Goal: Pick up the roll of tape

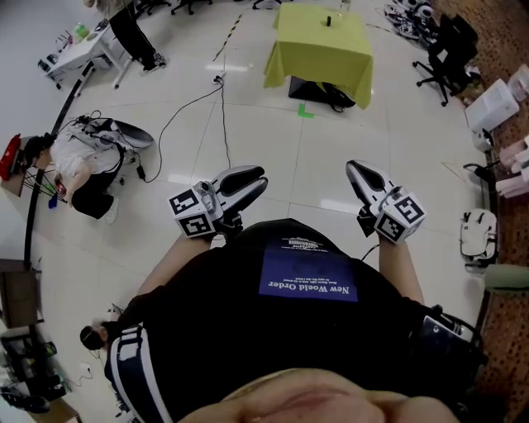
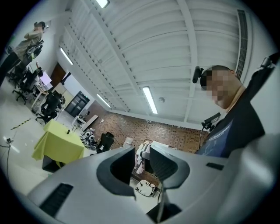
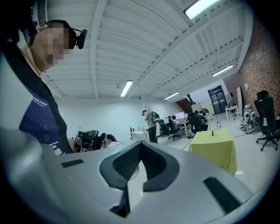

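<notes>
No roll of tape can be made out for certain. A small dark object (image 1: 328,21) stands on the yellow-green clothed table (image 1: 318,49) far ahead, too small to identify. It also shows in the right gripper view as a small dark object (image 3: 213,132) on the table (image 3: 216,148). I hold my left gripper (image 1: 253,178) and right gripper (image 1: 355,169) in front of my torso, both pointing toward that table across the floor. The left gripper (image 2: 142,151) has its jaws drawn in to a narrow slit with nothing between them. The right gripper (image 3: 140,145) has its tips together and is empty.
A person (image 1: 78,169) crouches on the floor at the left beside cables (image 1: 190,107). Office chairs (image 1: 450,49) and white gear (image 1: 478,235) line the right side. A green mark (image 1: 306,110) lies on the floor before the table. Desks stand at the far left.
</notes>
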Action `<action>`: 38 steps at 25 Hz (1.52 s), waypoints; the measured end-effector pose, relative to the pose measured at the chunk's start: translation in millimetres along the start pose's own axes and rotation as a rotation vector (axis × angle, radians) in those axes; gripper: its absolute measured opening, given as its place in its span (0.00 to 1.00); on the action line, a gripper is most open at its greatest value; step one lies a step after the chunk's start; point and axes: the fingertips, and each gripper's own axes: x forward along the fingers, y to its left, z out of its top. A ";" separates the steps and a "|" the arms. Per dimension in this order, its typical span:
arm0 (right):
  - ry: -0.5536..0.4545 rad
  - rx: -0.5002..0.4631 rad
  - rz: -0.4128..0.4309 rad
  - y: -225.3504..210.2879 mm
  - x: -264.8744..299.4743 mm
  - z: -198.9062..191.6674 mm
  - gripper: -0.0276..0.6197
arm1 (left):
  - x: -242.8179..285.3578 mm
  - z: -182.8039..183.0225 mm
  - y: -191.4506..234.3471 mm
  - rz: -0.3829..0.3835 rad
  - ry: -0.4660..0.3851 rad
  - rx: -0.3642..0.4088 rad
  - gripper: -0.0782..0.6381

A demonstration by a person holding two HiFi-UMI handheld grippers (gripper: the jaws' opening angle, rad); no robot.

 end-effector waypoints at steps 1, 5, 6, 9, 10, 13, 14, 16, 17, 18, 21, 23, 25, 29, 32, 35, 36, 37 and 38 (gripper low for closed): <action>-0.003 0.003 0.001 -10.3 -1.3 0.5 0.02 | 10.5 -1.8 3.1 -0.003 0.010 0.001 0.26; -0.002 0.026 -0.006 -48.1 -1.9 -3.2 0.02 | 39.6 -3.9 25.0 0.003 0.036 0.000 0.26; -0.001 0.029 -0.010 -55.8 1.5 -3.0 0.02 | 43.6 -2.0 32.5 0.003 0.037 -0.002 0.26; 0.004 0.035 -0.026 -72.9 20.3 1.4 0.02 | 51.3 5.5 58.2 -0.010 0.041 -0.010 0.26; 0.004 0.032 -0.030 -78.7 27.8 3.3 0.02 | 54.2 8.2 68.4 -0.018 0.042 -0.012 0.26; 0.004 0.014 -0.042 -99.8 53.6 10.4 0.02 | 65.6 19.7 104.3 -0.049 0.032 -0.021 0.26; 0.005 0.009 -0.048 -107.7 64.8 14.1 0.02 | 69.7 25.8 118.0 -0.062 0.028 -0.022 0.26; 0.005 -0.006 -0.068 -125.8 88.2 22.9 0.02 | 78.6 40.4 147.2 -0.097 0.028 -0.021 0.26; 0.002 -0.015 -0.083 -135.7 99.7 28.2 0.02 | 83.3 48.4 162.4 -0.118 0.033 -0.018 0.26; -0.005 -0.016 -0.102 -145.2 111.6 34.0 0.02 | 87.5 56.8 178.4 -0.136 0.042 -0.014 0.26; -0.038 0.014 -0.150 -167.1 152.4 49.7 0.02 | 93.2 84.7 228.7 -0.175 0.075 -0.012 0.26; -0.047 0.020 -0.172 -181.4 179.8 56.7 0.02 | 95.5 102.8 259.7 -0.200 0.092 -0.005 0.26; -0.056 0.029 -0.194 -197.6 203.3 61.0 0.02 | 99.1 116.5 287.7 -0.221 0.104 0.000 0.26; -0.038 0.046 -0.196 -224.4 244.4 59.4 0.02 | 109.4 131.0 334.0 -0.237 0.113 -0.010 0.26; -0.017 0.049 -0.182 -244.5 267.4 60.5 0.02 | 115.1 135.2 361.3 -0.224 0.108 -0.034 0.26; -0.023 0.065 -0.167 -274.8 284.6 66.7 0.02 | 126.5 139.0 389.7 -0.190 0.105 -0.049 0.26; -0.024 0.068 -0.157 -285.6 290.2 68.0 0.02 | 132.4 140.5 398.6 -0.180 0.104 -0.051 0.26; -0.023 0.070 -0.146 -296.4 295.6 68.7 0.02 | 139.2 141.7 406.8 -0.171 0.103 -0.051 0.26; -0.022 0.071 -0.132 -307.5 300.4 69.0 0.02 | 146.6 142.4 414.1 -0.164 0.102 -0.047 0.26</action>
